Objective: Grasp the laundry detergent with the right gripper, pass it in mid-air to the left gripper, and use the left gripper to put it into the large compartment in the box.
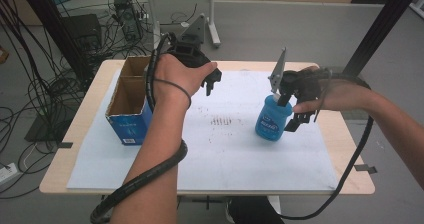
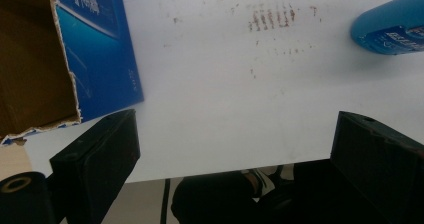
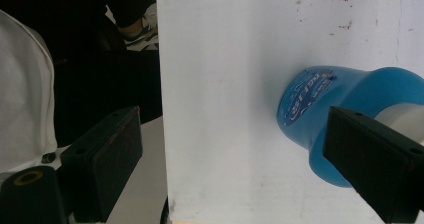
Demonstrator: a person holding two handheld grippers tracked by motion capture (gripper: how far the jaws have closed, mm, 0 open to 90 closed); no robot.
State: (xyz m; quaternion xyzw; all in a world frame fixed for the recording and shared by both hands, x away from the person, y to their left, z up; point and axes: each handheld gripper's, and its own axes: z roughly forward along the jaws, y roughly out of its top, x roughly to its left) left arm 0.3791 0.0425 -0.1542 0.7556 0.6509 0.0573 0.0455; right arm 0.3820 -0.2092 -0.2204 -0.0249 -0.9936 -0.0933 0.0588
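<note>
Blue bottle (image 1: pixel 273 119) stands upright right of the white sheet's (image 1: pixel 225 159) centre, the right gripper (image 1: pixel 295 116) spread just beside it, not pinching. Bare sheet separates it from the box (image 1: pixel 127 119) at the left edge; the left gripper (image 1: pixel 210 81) gapes empty above.

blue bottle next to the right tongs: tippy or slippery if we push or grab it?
The blue bottle stands upright on the white sheet, taller than wide, so a push near the top would probably tip it. Its body looks round and smooth, so it may roll once down and could slip between flat pads. The right tongs are open beside it, not yet gripping.
</note>
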